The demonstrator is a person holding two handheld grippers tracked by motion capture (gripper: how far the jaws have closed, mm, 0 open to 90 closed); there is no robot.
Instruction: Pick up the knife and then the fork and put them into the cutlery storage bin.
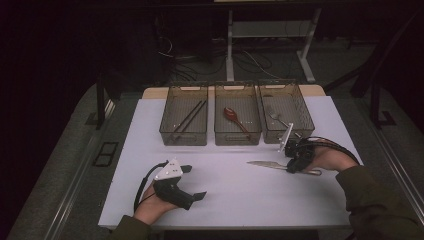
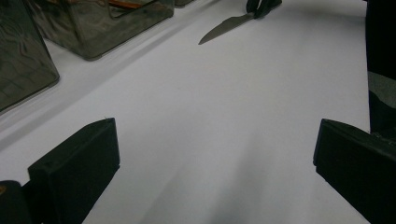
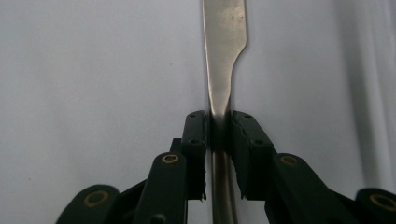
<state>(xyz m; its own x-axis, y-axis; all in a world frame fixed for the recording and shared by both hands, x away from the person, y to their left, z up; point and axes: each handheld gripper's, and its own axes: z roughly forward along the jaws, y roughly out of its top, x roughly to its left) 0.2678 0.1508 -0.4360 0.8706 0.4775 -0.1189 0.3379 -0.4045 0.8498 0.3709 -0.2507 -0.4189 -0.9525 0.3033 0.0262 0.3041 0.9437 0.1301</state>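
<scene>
I have the knife [image 3: 223, 56] lying flat on the white table [image 1: 225, 195], blade pointing toward my left side, handle under my right hand. My right gripper [image 3: 218, 130] straddles it at the neck, where blade narrows into handle; that is the slimmest spot and the jaws can pinch it from both sides without riding on the edge. The pads sit tight against the metal, so I read it as clamped, not yet raised. Just beyond stand three clear bins: chopsticks [image 1: 189, 119] in the left one [image 1: 184, 135], a red spoon [image 1: 235, 118] in the middle one [image 1: 238, 136], what looks like a fork [image 1: 278, 118] in the right one [image 1: 283, 136], though it is dim there. One kind per bin, apparently. My left gripper [image 1: 196, 183] rests idle on the table near me, jaws wide with nothing between them.
</scene>
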